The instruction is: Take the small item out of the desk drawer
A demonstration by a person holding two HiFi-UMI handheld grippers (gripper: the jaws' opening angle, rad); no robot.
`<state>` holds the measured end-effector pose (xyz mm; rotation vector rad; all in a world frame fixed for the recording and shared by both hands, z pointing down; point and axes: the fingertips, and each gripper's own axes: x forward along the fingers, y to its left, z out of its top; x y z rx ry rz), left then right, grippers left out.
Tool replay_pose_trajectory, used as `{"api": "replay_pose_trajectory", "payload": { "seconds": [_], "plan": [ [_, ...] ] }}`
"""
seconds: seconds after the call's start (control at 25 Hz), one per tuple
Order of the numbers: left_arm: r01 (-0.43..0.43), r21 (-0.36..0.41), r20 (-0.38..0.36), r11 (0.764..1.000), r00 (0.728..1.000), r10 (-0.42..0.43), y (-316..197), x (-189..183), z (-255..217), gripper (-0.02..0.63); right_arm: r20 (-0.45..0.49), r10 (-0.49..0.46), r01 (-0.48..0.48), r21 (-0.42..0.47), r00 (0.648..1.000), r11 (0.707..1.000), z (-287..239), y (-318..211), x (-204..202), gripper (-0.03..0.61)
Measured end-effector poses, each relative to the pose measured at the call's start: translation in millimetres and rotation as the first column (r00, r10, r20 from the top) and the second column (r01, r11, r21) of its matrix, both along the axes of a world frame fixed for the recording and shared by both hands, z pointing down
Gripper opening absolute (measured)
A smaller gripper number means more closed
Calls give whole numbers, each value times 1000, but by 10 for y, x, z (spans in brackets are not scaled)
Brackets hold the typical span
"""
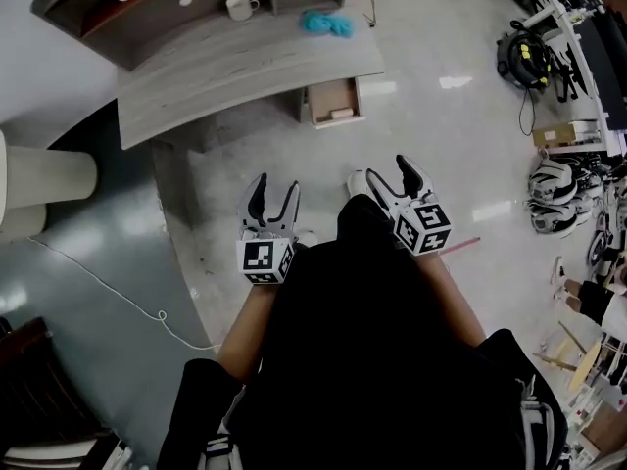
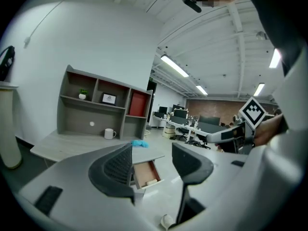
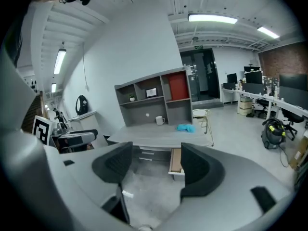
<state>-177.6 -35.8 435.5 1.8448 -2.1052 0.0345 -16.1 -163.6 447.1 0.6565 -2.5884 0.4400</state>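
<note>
Left tongs (image 1: 272, 192) and right tongs (image 1: 385, 176) are hanging wide and empty, well apart from the counter (image 1: 225, 71). The item (image 1: 341, 114) is lying at the front end of the open drawer (image 1: 328, 94). A careless reach risks nudging it deeper or bumping the drawer wall.

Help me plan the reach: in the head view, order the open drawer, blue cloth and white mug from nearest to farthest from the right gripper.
1. Open drawer, under the right end of the desk, ahead of the right gripper.
2. Blue cloth, on the desktop's right part.
3. White mug, farther left on the desktop, toward the back.
</note>
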Motion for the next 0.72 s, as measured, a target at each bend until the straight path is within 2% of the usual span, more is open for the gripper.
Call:
{"api": "replay_pose_trajectory", "payload": {
  "seconds": [0.12, 0.32, 0.72],
  "plan": [
    [64, -16, -6, 998, 998, -64, -337, -24, 35, 238, -6, -62, 62, -3, 998, 998, 76, -434, -90, 299],
    [127, -31, -7, 991, 992, -127, -868, 70, -13, 238, -4, -111, 111, -25, 994, 993, 150, -1075, -55, 299],
    [197, -110, 2, 974, 980, -198, -1685, 135, 154, 238, -14, -221, 220, -82, 975, 972, 385, -1963, -122, 299]
  ]
}}
